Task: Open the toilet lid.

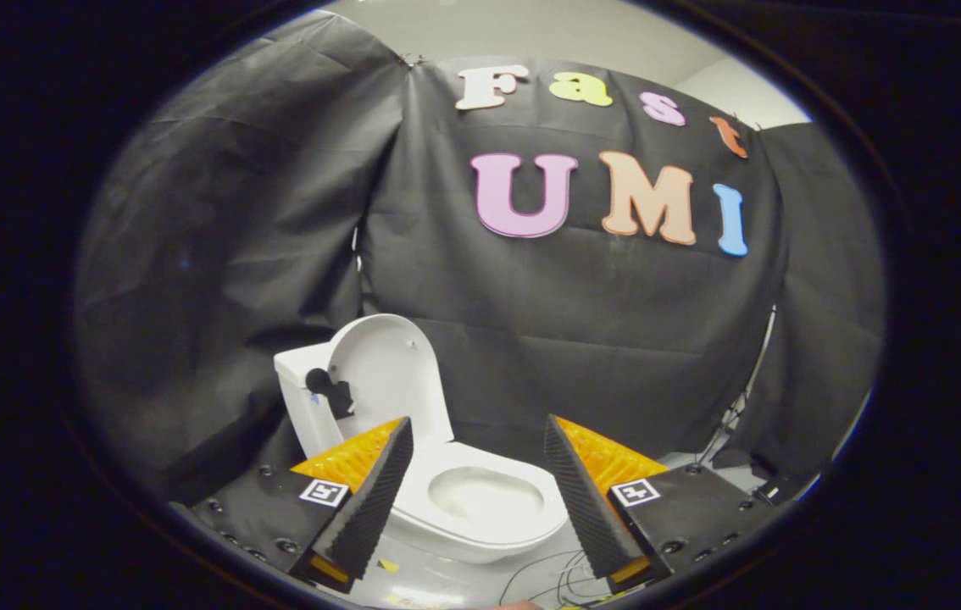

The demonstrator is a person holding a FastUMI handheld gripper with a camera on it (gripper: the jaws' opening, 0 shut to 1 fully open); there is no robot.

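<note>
White plastic, stiff and slippery, the toilet lid is seen raised against the tank; its rim edge would be gripped. The gripper is held apart, empty.

1. Black cloth: creased drapery forming the booth's walls, hung in several panels with folds and seams showing.
2. Pale ceiling: plain, off-white, visible above the cloth's upper edge.
3. Floor: light grey, smooth, faintly glossy.
4. Thin dark cables: loose loops lying on the floor.
</note>
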